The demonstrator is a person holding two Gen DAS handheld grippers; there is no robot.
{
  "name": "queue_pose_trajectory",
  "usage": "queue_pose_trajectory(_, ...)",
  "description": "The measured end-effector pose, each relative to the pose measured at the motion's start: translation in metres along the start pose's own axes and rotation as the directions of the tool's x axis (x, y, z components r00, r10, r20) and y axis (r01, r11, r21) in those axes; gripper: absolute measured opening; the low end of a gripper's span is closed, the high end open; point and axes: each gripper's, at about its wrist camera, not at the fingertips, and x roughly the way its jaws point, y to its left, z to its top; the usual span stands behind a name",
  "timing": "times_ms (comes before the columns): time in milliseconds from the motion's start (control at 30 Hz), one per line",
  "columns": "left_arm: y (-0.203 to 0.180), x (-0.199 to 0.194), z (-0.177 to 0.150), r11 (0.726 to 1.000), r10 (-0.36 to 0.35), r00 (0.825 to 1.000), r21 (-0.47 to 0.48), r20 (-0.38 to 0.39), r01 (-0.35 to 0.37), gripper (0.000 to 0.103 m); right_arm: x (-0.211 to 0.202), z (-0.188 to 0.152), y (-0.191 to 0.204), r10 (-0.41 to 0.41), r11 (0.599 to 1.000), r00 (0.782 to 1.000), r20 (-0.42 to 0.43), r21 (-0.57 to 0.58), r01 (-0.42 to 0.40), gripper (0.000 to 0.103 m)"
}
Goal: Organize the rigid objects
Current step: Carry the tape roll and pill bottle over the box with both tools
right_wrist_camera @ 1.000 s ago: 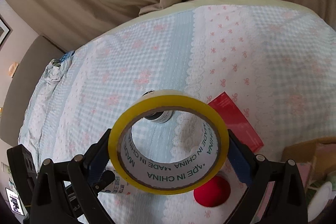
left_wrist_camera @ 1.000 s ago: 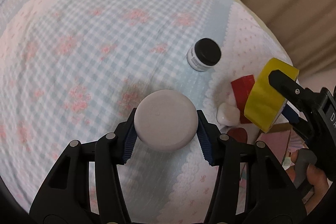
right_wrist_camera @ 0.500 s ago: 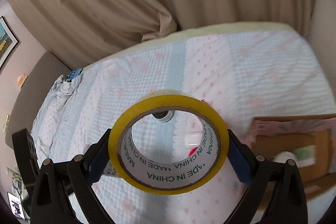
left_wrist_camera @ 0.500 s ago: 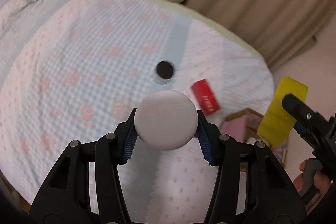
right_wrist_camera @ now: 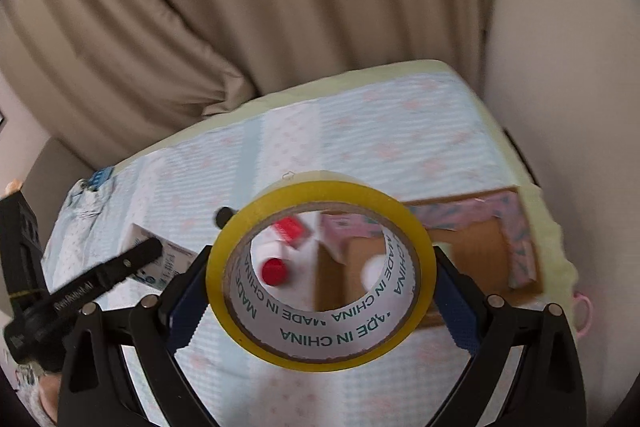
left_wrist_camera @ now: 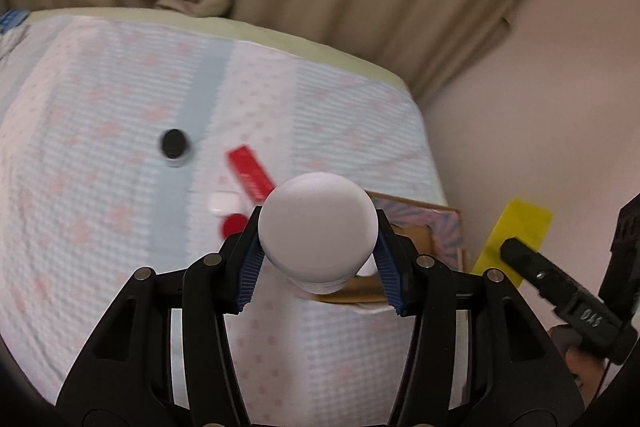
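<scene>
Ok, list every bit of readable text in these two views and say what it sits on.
"MADE IN CHINA" and a cut-off "'APE IN CHINA": printed inside the core of the yellow tape roll.
Embossed lettering on the arm of the left hand-held gripper: blurred, unreadable.
Print on the white box: too small to read.

One tape roll [right_wrist_camera: 320, 275], two red items [left_wrist_camera: 251, 173].

left gripper [left_wrist_camera: 318, 259]: my black plastic frame, silver rivet heads at the joints, ribbed blue pads [left_wrist_camera: 250, 267]
right gripper [right_wrist_camera: 320, 291]: same black linkage of mine, silver rivets, blue ribbed pads [right_wrist_camera: 460, 307]
markings: small white lettering along a black finger, too blurred to read
</scene>
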Motion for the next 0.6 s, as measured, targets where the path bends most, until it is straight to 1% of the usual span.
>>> queue_pose_trajectory(200, -0.049, 0.037, -0.004, 0.997, -0.059, 0.996, 0.042, -0.071, 0.062, 0.047, -0.008, -0.006, -0.061, -0.088, 0.995, 0.995, -0.039, 0.043, 0.090, 0.098)
queue_pose_trajectory(333, -0.069, 0.066, -0.009, 0.996, -0.064, 0.990, 0.060, -0.128, 0.072, 0.047, -0.001, -0.014, -0.098, -0.130, 0.988, 0.988, -0.079, 0.070, 0.136, 0.098)
queue_pose_trajectory(433, -0.082, 0.093, -0.012, 0.994, -0.061, 0.983, 0.074, -0.171, 0.075, 0.047, 0.011, -0.017, -0.121, -0.153, 0.984, 0.982, -0.111, 0.073, 0.162, 0.098)
queue_pose_trajectory(533, -0.092, 0.119, -0.012, 0.994, -0.061, 0.976, 0.078, -0.208, 0.079, 0.047, 0.029, -0.019, -0.137, -0.173, 0.982, 0.974, -0.143, 0.044, 0.181, 0.098)
queue_pose_trajectory(600, -0.097, 0.136, -0.012, 0.994, -0.060, 0.971, 0.078, -0.233, 0.080, 0.047, 0.039, -0.022, -0.146, -0.173, 0.983, 0.971, -0.162, 0.026, 0.180, 0.098)
